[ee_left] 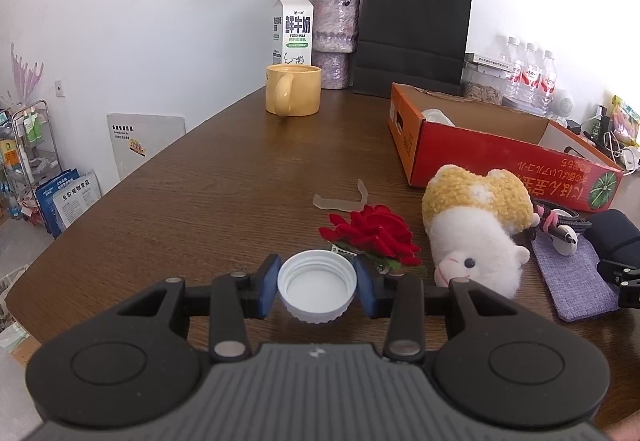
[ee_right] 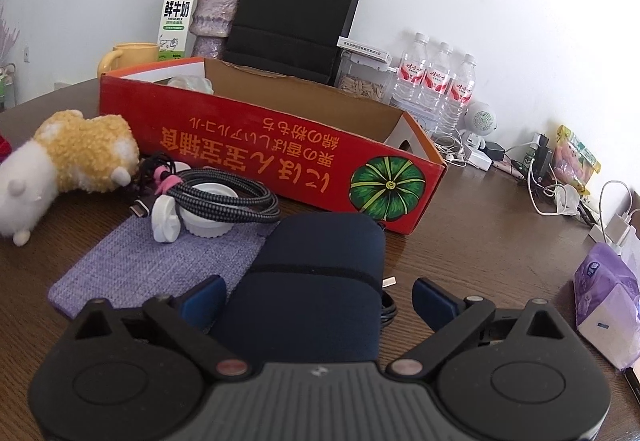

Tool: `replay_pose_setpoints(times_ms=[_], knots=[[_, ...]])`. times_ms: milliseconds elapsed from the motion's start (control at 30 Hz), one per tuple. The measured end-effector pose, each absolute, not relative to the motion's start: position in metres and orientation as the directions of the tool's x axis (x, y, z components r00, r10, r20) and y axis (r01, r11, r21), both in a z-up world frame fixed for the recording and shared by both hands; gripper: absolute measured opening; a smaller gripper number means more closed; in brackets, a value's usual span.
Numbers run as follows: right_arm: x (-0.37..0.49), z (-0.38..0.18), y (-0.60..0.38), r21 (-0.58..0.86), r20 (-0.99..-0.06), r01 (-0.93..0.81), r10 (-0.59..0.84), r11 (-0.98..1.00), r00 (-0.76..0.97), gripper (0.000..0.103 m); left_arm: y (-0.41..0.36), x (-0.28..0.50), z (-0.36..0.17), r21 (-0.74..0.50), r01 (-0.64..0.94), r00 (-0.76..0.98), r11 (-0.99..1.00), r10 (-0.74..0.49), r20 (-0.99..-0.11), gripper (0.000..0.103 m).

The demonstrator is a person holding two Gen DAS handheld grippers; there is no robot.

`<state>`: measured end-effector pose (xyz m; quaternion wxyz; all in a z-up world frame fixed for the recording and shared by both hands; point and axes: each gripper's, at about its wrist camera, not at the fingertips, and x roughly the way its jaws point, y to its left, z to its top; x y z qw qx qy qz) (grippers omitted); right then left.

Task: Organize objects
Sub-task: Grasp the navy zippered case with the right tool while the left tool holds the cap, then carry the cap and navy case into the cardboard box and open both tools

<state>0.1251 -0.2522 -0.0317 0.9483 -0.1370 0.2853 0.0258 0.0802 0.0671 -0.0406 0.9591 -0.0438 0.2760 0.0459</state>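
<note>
In the left wrist view my left gripper (ee_left: 317,273) is shut on a white screw cap (ee_left: 316,295), its open side facing the camera, above the brown table (ee_left: 200,193). Just beyond lie a red fabric rose (ee_left: 376,231) and a yellow-and-white plush animal (ee_left: 476,225). In the right wrist view my right gripper (ee_right: 320,291) stands wide open around the near end of a dark blue pouch (ee_right: 320,253). The left pad is close beside the pouch and the right pad is well clear of it. An open red cardboard box (ee_right: 260,145) lies behind.
A purple cloth pouch (ee_right: 160,261), a braided cable (ee_right: 224,197) and white round parts (ee_right: 164,221) lie left of the blue pouch. A yellow mug (ee_left: 294,89), milk carton (ee_left: 292,29), vase (ee_left: 334,37), black bag (ee_left: 412,33) and bottles (ee_right: 436,81) line the wall. A tissue pack (ee_right: 604,297) sits right.
</note>
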Motion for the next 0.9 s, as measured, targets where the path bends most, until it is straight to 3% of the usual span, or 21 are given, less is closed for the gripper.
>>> replay_pose_setpoints(times_ms=[133,467,633,900], knots=[[0.124,-0.031,-0.253,-0.219,-0.554,-0.149,0.003,0.964,0.832,0.084,0.067,0.080,-0.040,-0.058,-0.111,0.844,0.992,0.064,-0.532,0.041],[0.119,-0.031,-0.252,-0.208,-0.541,-0.163,0.026,0.964,0.841,0.074,0.067,0.077,-0.037,-0.061,-0.112,0.849,0.992,0.064,-0.525,0.041],[0.117,-0.027,-0.257,-0.177,-0.528,-0.146,0.032,0.973,0.849,0.063,0.069,0.075,-0.034,-0.070,-0.111,0.854,0.991,0.059,-0.517,0.041],[0.112,-0.021,-0.267,-0.124,-0.510,-0.141,0.058,0.982,0.858,0.061,0.065,0.075,-0.024,-0.069,-0.104,0.871,0.992,0.057,-0.489,0.041]])
